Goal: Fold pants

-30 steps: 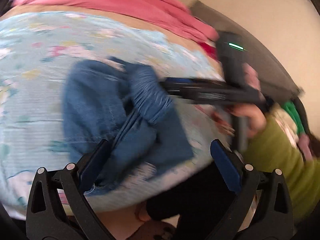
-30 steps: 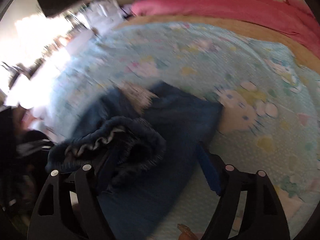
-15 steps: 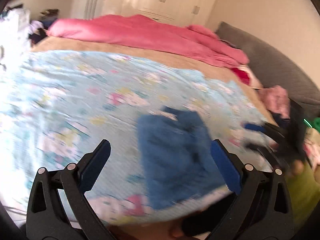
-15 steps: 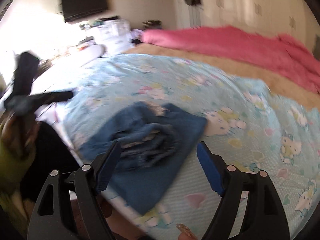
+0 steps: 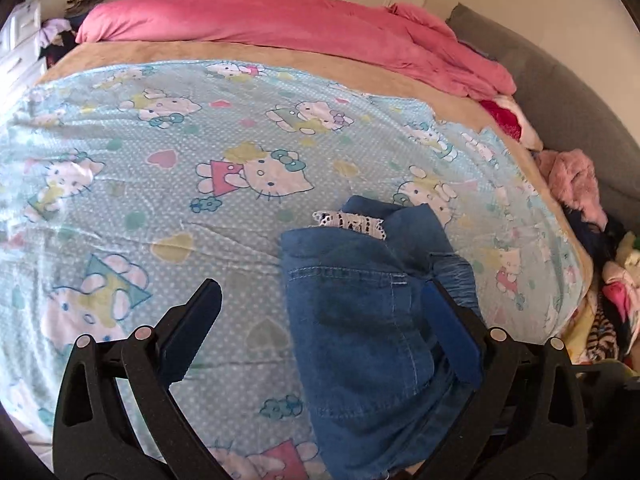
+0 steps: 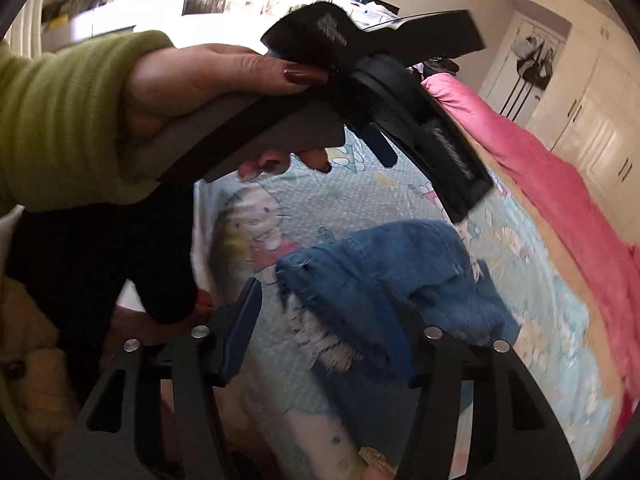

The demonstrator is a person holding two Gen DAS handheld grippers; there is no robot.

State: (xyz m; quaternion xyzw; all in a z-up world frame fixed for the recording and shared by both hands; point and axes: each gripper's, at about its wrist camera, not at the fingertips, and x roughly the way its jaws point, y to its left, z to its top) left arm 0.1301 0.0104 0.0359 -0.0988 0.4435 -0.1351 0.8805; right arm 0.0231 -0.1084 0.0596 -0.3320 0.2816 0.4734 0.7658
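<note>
Folded pants (image 5: 368, 336) on cartoon sheet (image 5: 160, 200), left gripper (image 5: 320, 320) agape and empty, right-wrist view alone shows hand (image 6: 192, 88) — right gripper (image 6: 320, 332) closing, nothing pinched.

Right claw (image 6: 320, 332) closing, empty, above pants (image 6: 392, 276).

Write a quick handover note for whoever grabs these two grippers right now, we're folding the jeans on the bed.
Left claw: open, empty, over the sheet beside the jeans.
Right claw: nothing gripped, jaws closing, above the jeans.
Left hand, green sleeve, holds its gripper ahead of the right camera.
Jeans: folded into a compact bundle near the bed's front edge; white lace trim pokes out at the far end.
Done: the main folds.
Left: probably only tidying the trim and loose edges.
</note>
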